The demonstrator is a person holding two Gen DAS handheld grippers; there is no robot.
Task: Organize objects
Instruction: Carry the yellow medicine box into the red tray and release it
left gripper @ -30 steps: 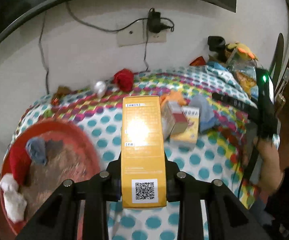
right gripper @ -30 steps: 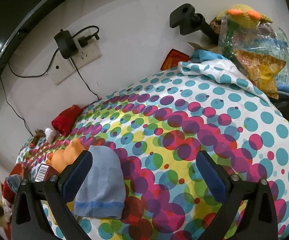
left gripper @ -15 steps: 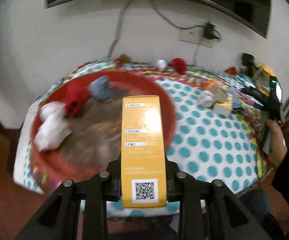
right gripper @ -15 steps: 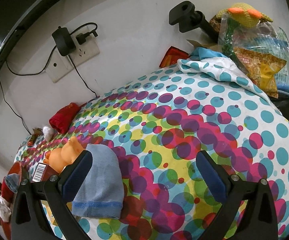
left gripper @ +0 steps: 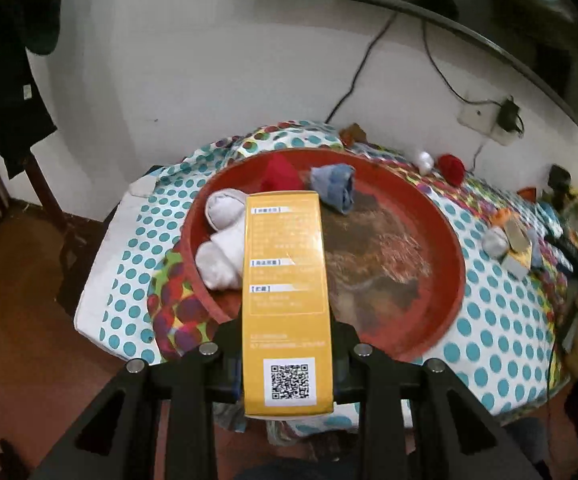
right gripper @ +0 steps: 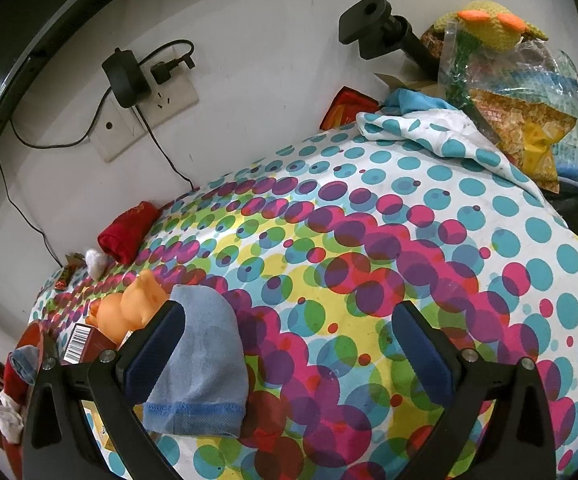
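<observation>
**Yellow box carried over the red tray**

Left wrist view: the left gripper (left gripper: 288, 364) clamps a yellow box (left gripper: 285, 280) by its near end. The box's long axis runs straight away from the camera, its far end over the red tray (left gripper: 441, 240), which holds rolled socks (left gripper: 221, 248). To place it well, lower it onto the bare right part, clear of the socks, before releasing.

Right wrist view: the right gripper (right gripper: 289, 344) hangs wide open and empty above the spotted cloth (right gripper: 409, 240), beside a blue sock (right gripper: 205, 356).

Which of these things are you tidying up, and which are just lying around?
Part of the tidying:
- tall yellow cardboard box, clamped in the left hand-held gripper
- round red tray
- rolled white socks
- flat pale-blue sock
- orange rubber toy

Just lying about:
- black plug adapter
- crinkly clear snack bag
</observation>
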